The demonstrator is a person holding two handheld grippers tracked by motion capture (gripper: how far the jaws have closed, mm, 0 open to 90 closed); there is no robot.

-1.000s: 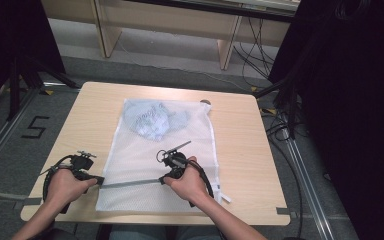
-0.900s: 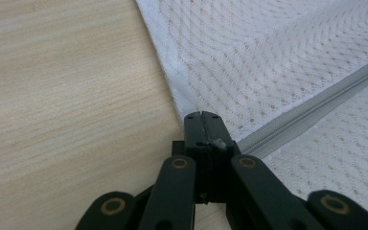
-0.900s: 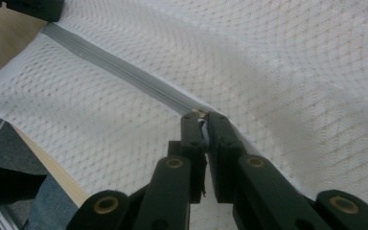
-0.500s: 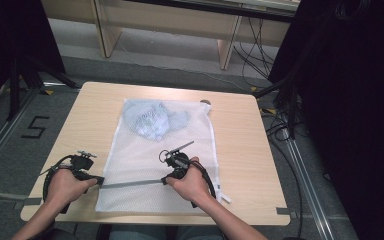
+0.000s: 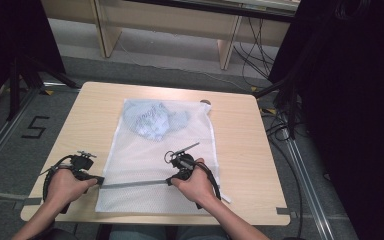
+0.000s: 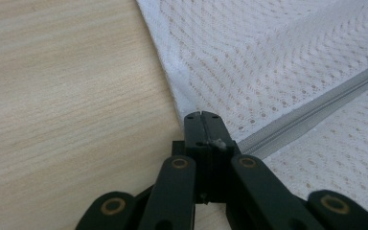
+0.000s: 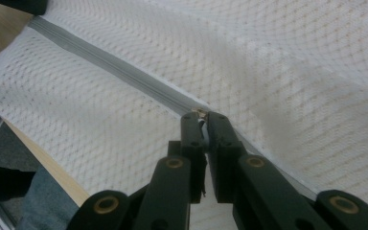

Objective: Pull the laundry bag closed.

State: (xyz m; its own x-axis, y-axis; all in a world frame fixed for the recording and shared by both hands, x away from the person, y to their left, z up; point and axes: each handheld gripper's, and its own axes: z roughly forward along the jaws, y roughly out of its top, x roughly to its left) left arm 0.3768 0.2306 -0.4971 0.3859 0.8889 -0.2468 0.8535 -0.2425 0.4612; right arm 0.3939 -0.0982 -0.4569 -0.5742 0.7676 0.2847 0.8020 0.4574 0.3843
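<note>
A white mesh bag (image 5: 150, 155) lies flat on the wooden table (image 5: 245, 145), with a crumpled light blue garment (image 5: 152, 119) inside its far end. A grey zipper (image 5: 135, 184) runs across the bag near the front edge. My left gripper (image 5: 100, 180) is shut on the bag's left edge, right at the zipper's end (image 6: 202, 115). My right gripper (image 5: 171, 181) is shut on the small zipper pull (image 7: 201, 114), partway along the zipper (image 7: 100, 60). Mesh fabric (image 6: 268, 52) spreads beyond the left gripper's jaws.
A small dark round tab (image 5: 205, 102) sits at the bag's far right corner. Bare table lies left and right of the bag. The front edge (image 5: 155, 218) is close to my hands. Cables (image 5: 280, 125) trail on the floor at the right.
My right gripper has slid a little to the right along the zipper, pull in its jaws. The left gripper has held still on the bag's edge.
</note>
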